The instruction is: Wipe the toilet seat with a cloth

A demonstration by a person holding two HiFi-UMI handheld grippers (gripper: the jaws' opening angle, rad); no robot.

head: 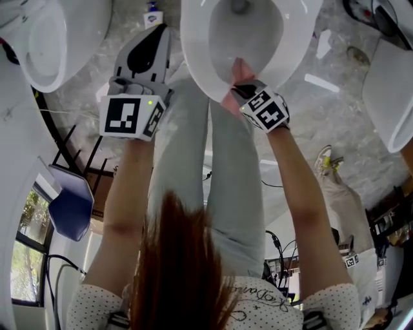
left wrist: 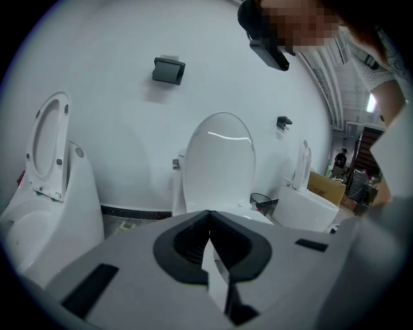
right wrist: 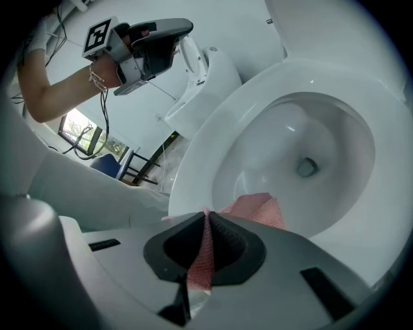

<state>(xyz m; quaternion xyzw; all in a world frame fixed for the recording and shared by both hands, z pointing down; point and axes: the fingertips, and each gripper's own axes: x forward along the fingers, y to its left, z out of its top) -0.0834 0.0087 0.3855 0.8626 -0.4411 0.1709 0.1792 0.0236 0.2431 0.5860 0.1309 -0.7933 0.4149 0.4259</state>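
The white toilet seat rings the open bowl at the top middle of the head view. A pink cloth lies over its near rim. My right gripper is shut on that cloth, holding it against the seat. In the right gripper view the pink cloth is pinched between the jaws of the right gripper and spills onto the seat. My left gripper hangs in the air left of the bowl, touching nothing. Seen in its own view, the left gripper is shut and empty, facing the raised lid.
A second toilet stands to the left and a third to the right. The person's grey trouser legs stand just before the bowl. A blue chair is at the lower left. A small bottle sits on the floor.
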